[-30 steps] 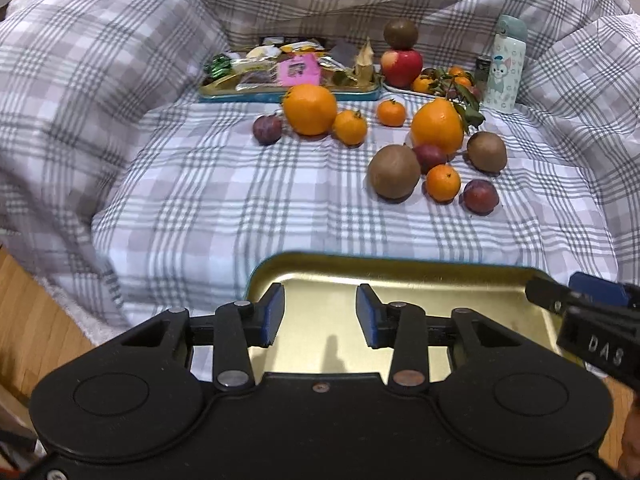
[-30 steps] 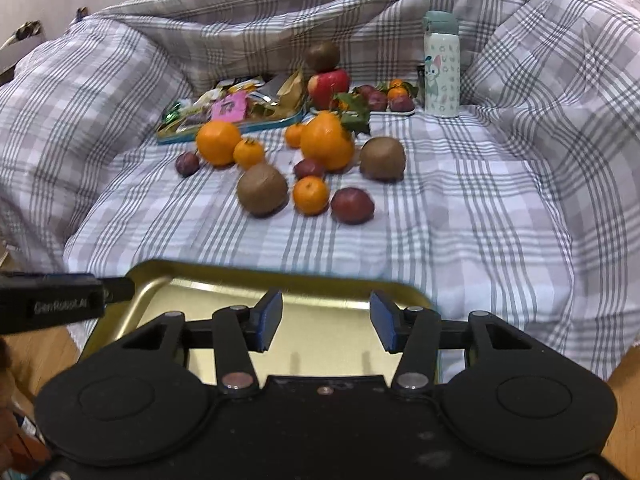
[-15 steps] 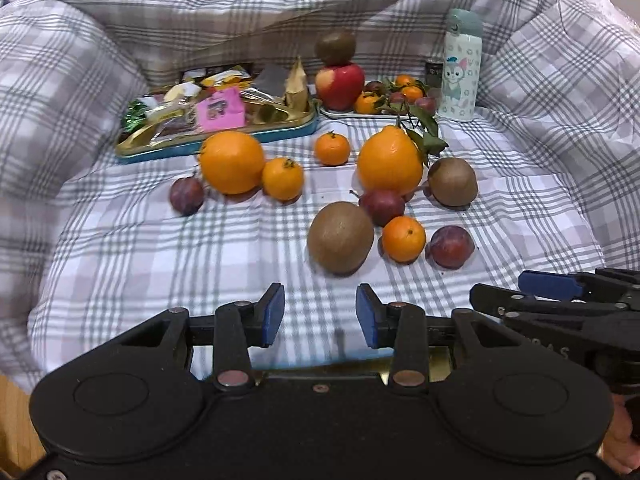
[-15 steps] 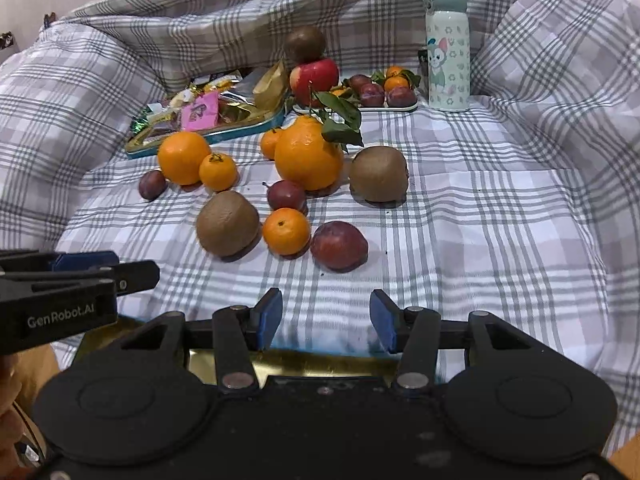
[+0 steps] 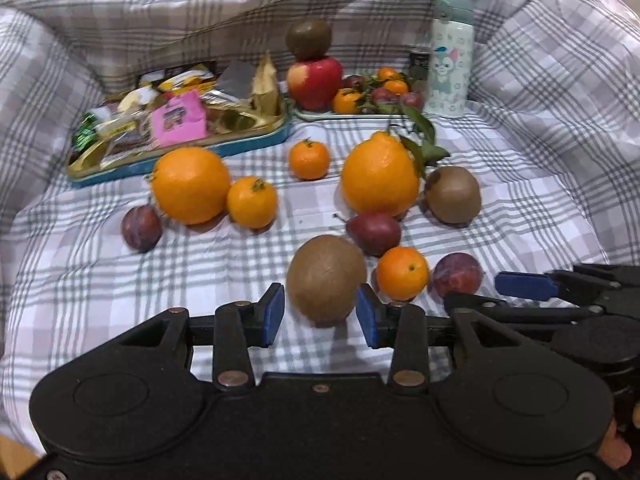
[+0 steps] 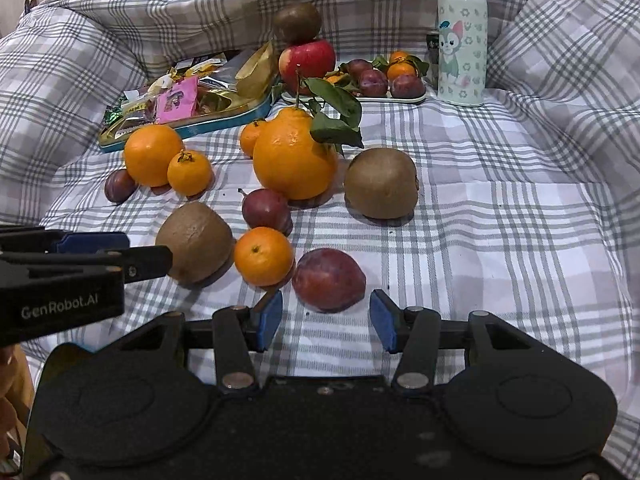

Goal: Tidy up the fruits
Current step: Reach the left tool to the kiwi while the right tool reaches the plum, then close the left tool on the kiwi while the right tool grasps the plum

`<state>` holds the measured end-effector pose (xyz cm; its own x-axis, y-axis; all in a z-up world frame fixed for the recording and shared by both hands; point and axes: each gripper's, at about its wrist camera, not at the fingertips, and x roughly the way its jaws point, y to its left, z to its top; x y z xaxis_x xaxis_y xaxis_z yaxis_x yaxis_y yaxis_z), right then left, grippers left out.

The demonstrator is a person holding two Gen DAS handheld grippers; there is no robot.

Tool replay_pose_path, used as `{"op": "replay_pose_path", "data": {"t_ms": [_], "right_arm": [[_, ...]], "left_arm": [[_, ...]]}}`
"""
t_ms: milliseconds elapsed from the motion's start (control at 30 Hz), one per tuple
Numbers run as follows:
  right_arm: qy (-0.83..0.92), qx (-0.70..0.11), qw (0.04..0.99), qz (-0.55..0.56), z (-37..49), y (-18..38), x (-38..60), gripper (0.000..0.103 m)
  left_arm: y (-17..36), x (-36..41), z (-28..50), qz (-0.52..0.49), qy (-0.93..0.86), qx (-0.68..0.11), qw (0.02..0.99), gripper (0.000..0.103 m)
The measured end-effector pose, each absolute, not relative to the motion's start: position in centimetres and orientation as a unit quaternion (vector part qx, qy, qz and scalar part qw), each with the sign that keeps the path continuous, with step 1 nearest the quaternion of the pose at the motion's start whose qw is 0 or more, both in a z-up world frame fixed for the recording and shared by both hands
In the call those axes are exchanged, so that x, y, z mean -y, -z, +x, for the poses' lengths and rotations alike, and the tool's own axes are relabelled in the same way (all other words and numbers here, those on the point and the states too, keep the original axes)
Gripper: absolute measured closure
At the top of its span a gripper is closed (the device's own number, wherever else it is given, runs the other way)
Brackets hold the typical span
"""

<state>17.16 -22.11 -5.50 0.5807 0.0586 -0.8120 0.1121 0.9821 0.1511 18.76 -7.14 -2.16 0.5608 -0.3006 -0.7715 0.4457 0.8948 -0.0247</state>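
Loose fruit lies on a plaid sheet. My left gripper (image 5: pixel 320 314) is open, its pads on either side of the near brown kiwi (image 5: pixel 326 278) without closing on it. My right gripper (image 6: pixel 326 320) is open just in front of a red plum (image 6: pixel 329 278); the plum also shows in the left wrist view (image 5: pixel 456 274). A small tangerine (image 6: pixel 263 255) lies between kiwi and plum. Behind are a darker plum (image 6: pixel 267 210), a big leafy orange (image 6: pixel 294 158), a second kiwi (image 6: pixel 380 184), a round orange (image 5: pixel 191 185) and more tangerines.
A tin of snack packets (image 5: pixel 180 120) sits at the back left. A white plate (image 6: pixel 360 98) with an apple, a kiwi on top, plums and tangerines stands behind, beside a cartoon bottle (image 6: pixel 462 36). Sheet folds rise on all sides.
Both grippers have moved forward from over the gold tray, now out of sight, to the fruit. The left now brackets the near kiwi and the right faces the red plum.
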Motion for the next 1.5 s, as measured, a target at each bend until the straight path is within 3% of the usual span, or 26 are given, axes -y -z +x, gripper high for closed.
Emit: {"op": "replay_pose_path", "data": {"t_ms": [300,833,1233,1500], "right_arm": [[0.011,-0.462,0.882,0.089,18.5,6.3,22.3,0.051],[0.009,-0.459,0.884,0.085,19.2,7.3,22.5,0.051],[0.012,-0.452,0.889,0.077,18.8,7.3,22.3,0.055],[0.018,-0.455,0.886,0.084,17.9,6.7,22.5,0.055]], "left_arm": [[3.0,7.6,20.2,0.086,0.206,-0.422,0.878,0.054],[4.4,8.8,22.5,0.065,0.217,-0.438,0.87,0.043],[4.8,8.5,22.9,0.03,0.214,-0.442,0.871,0.045],[4.8,6.2,23.2,-0.049,0.205,-0.47,0.857,0.046]]}}
